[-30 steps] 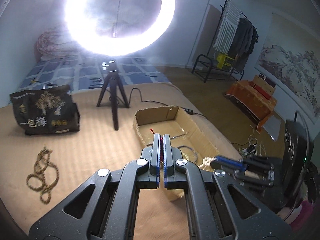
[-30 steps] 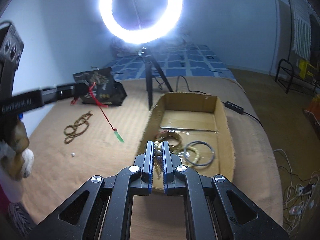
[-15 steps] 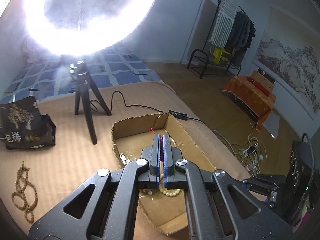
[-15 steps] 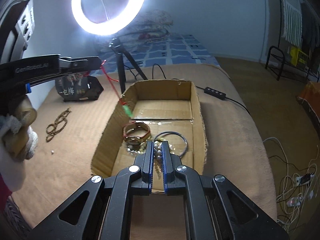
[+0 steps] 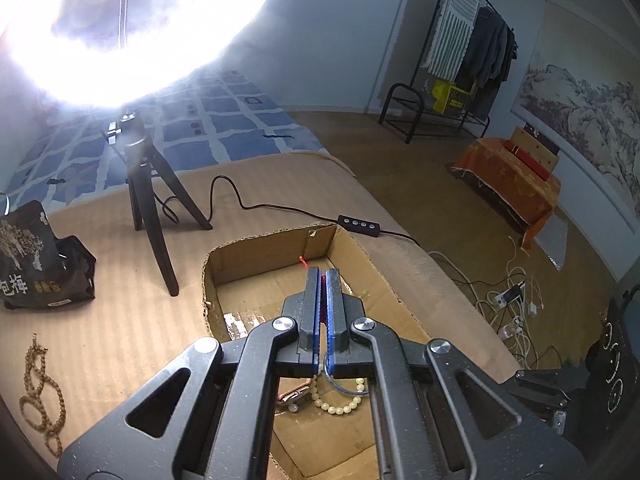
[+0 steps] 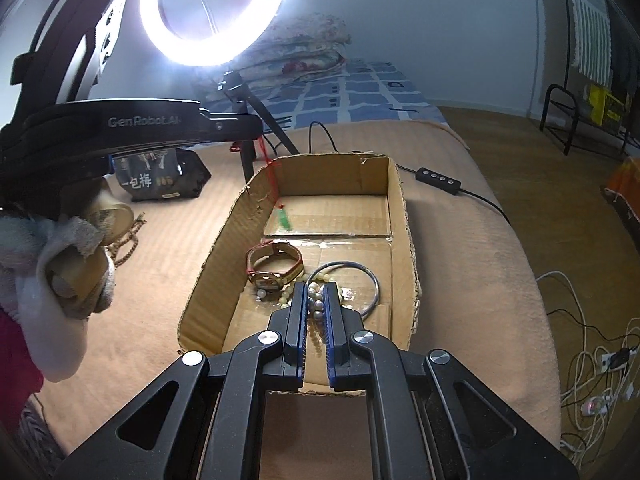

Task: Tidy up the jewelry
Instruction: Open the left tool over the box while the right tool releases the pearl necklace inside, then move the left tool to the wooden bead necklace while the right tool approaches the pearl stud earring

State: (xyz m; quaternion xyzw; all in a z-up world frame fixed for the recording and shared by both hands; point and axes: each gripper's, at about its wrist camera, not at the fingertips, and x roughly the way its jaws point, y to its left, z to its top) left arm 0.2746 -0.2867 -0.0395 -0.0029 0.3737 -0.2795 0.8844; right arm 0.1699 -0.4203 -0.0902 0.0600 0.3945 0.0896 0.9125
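Observation:
A cardboard box (image 6: 218,248) lies on the tan bed cover. Inside it are a gold watch (image 6: 274,266), a thin metal bangle (image 6: 370,278) and pale beads. My left gripper (image 6: 258,126) reaches in from the left, shut on a red cord (image 6: 272,172); its green pendant (image 6: 283,218) hangs inside the box near the far left wall. In the left wrist view the left gripper (image 5: 322,272) is shut over the box (image 5: 256,240), the cord's red end (image 5: 302,259) showing at the tips. My right gripper (image 6: 315,286) hovers over the box's near end, shut on a pearl bead string (image 6: 316,306).
A brown bead necklace (image 5: 40,392) lies on the cover left of the box. A ring light on a tripod (image 5: 152,216) and a black bag (image 5: 36,256) stand behind. A cable with a remote (image 5: 358,225) runs past the box's far corner. A person's gloved hand (image 6: 68,264) holds the left gripper.
My left gripper moved right, from beside the box to over it; the pendant now hangs inside the box. My right gripper came closer over the box's near end, still holding the beads.

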